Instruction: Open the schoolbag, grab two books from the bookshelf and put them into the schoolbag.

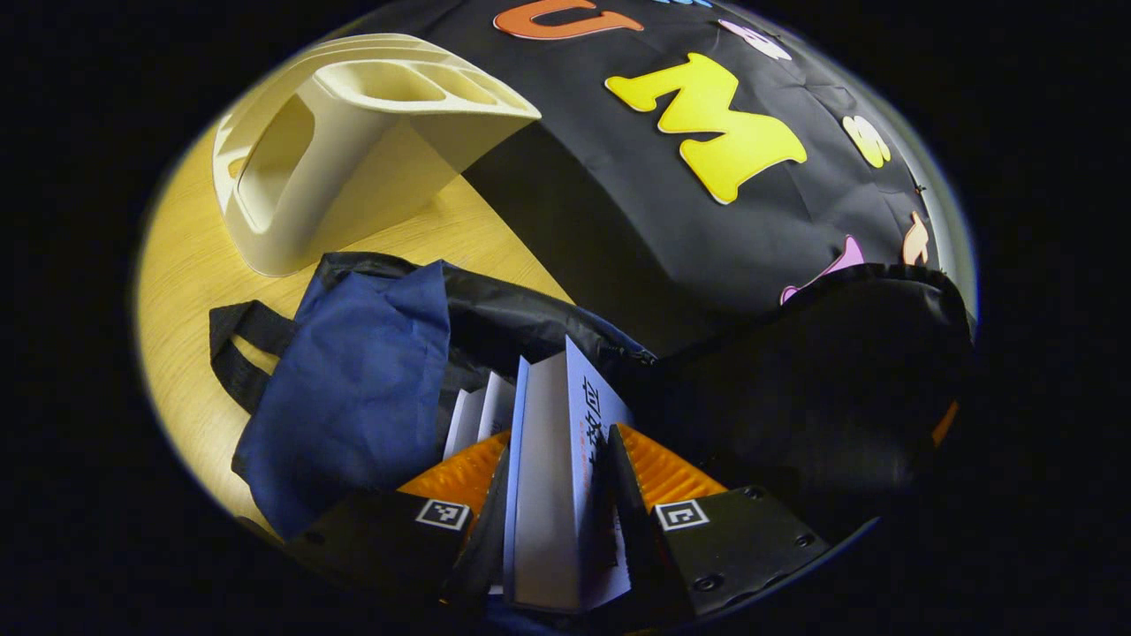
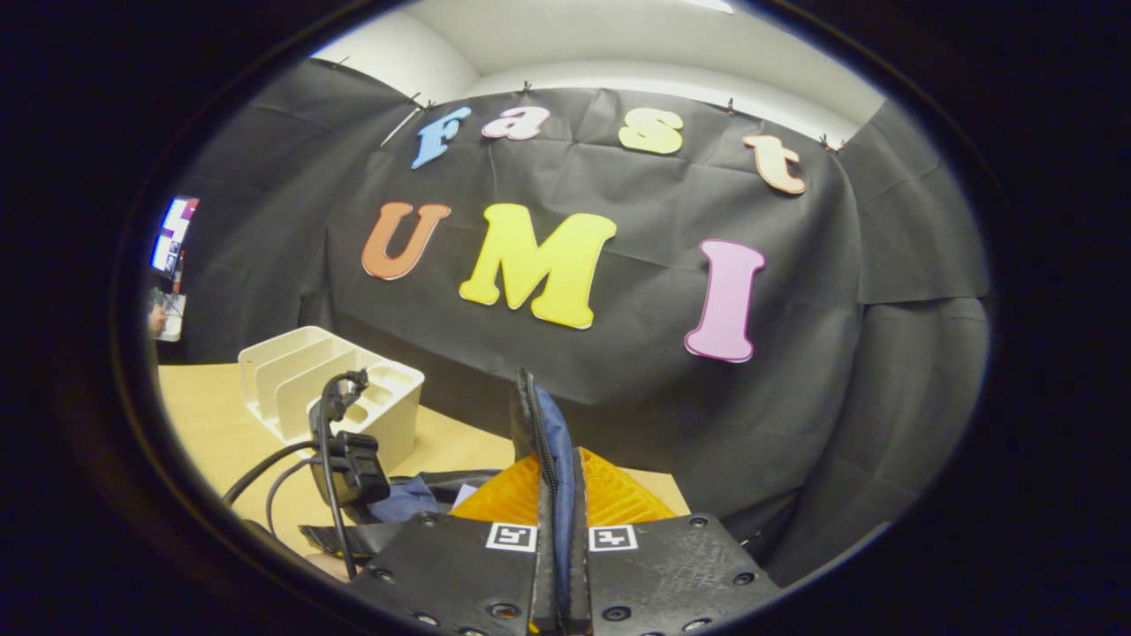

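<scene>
My left gripper [image 1: 561, 433] is shut on a pale-covered book [image 1: 548, 495], held upright over the open mouth of the blue schoolbag [image 1: 353, 389]. A second book [image 1: 477, 411] stands inside the bag just left of it. The bag's black-lined flap [image 1: 839, 380] is lifted on the right. In the right gripper view, my right gripper [image 2: 555, 459] is shut on the bag's blue zippered edge [image 2: 548, 415], which stands up between its fingers. The cream bookshelf [image 1: 353, 141] stands behind the bag with bare slots.
The bag and the bookshelf [image 2: 327, 389] rest on a wooden table [image 1: 185, 265]. The bag's black strap [image 1: 234, 344] lies at its left side. The left gripper's body with its cables [image 2: 349, 464] shows low on the left in the right gripper view.
</scene>
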{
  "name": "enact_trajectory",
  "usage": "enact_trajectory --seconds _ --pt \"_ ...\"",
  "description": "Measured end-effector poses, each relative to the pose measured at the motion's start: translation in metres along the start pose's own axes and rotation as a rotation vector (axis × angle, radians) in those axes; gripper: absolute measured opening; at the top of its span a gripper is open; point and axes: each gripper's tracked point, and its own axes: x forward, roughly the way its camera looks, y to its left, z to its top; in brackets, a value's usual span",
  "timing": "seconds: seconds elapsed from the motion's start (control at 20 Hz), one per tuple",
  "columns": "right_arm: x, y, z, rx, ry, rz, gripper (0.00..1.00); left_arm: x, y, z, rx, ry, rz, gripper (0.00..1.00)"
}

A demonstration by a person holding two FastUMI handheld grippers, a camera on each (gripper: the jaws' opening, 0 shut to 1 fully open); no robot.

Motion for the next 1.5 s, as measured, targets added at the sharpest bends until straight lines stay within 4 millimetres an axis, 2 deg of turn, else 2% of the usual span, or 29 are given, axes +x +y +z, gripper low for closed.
enact_trajectory --seconds 0.1,0.15,0.35,0.5,0.55,0.6,0.75,0.8,0.85,1.05,1.15,1.2,1.25,1.3,1.35,1.4,1.45,1.5 --pt "0.001 -0.001 -0.003 0.008 0.003 -0.004 0.03 0.001 -0.001 -0.007 0.067 0.024 0.011 0.65" --pt "0.001 -0.001 -0.005 0.005 0.007 -0.01 0.06 0.002 0.0 -0.008 0.087 0.037 0.015 0.68" --pt "0.001 -0.004 -0.011 -0.005 0.018 -0.031 0.07 -0.007 0.0 -0.009 0.192 0.07 0.041 0.8" --pt "0.001 -0.007 -0.021 -0.008 0.046 -0.05 0.07 -0.01 0.012 0.006 0.243 0.042 0.088 0.83" --pt "0.001 -0.007 -0.026 -0.004 0.054 -0.052 0.03 -0.012 0.017 0.007 0.246 0.048 0.094 0.84" --pt "0.001 -0.008 -0.028 -0.001 0.059 -0.059 0.07 -0.014 0.022 0.008 0.247 0.055 0.105 0.85" --pt "-0.001 -0.01 -0.036 0.007 0.073 -0.081 0.07 -0.028 0.041 0.02 0.294 0.042 0.151 0.85" --pt "-0.001 -0.01 -0.039 0.007 0.078 -0.088 0.06 -0.033 0.045 0.027 0.33 0.021 0.163 0.84" --pt "-0.002 -0.01 -0.042 0.008 0.082 -0.1 0.08 -0.048 0.065 0.034 0.365 -0.007 0.183 0.85" --pt "-0.005 -0.004 -0.055 0.008 0.108 -0.131 0.08 -0.086 0.079 0.068 0.442 -0.086 0.2 0.84" --pt "-0.008 0.0 -0.061 -0.001 0.12 -0.149 0.16 -0.107 0.088 0.088 0.489 -0.144 0.204 0.85" --pt "-0.01 0.003 -0.064 -0.004 0.126 -0.158 0.08 -0.117 0.092 0.101 0.521 -0.175 0.208 0.85" --pt "-0.012 0.005 -0.067 -0.007 0.132 -0.17 0.18 -0.119 0.084 0.114 0.555 -0.201 0.216 0.85" --pt "-0.014 0.007 -0.069 -0.004 0.138 -0.18 0.27 -0.13 0.089 0.122 0.589 -0.225 0.22 0.85" --pt "-0.016 0.01 -0.073 -0.001 0.151 -0.189 0.41 -0.142 0.093 0.13 0.619 -0.245 0.226 0.85" --pt "-0.019 0.013 -0.076 0.002 0.158 -0.197 0.33 -0.151 0.095 0.138 0.644 -0.265 0.233 0.85" --pt "-0.023 0.015 -0.078 0.007 0.161 -0.202 0.4 -0.16 0.1 0.144 0.663 -0.276 0.246 0.84" --pt "-0.027 0.018 -0.08 0.013 0.165 -0.207 0.41 -0.17 0.103 0.148 0.675 -0.286 0.253 0.84"
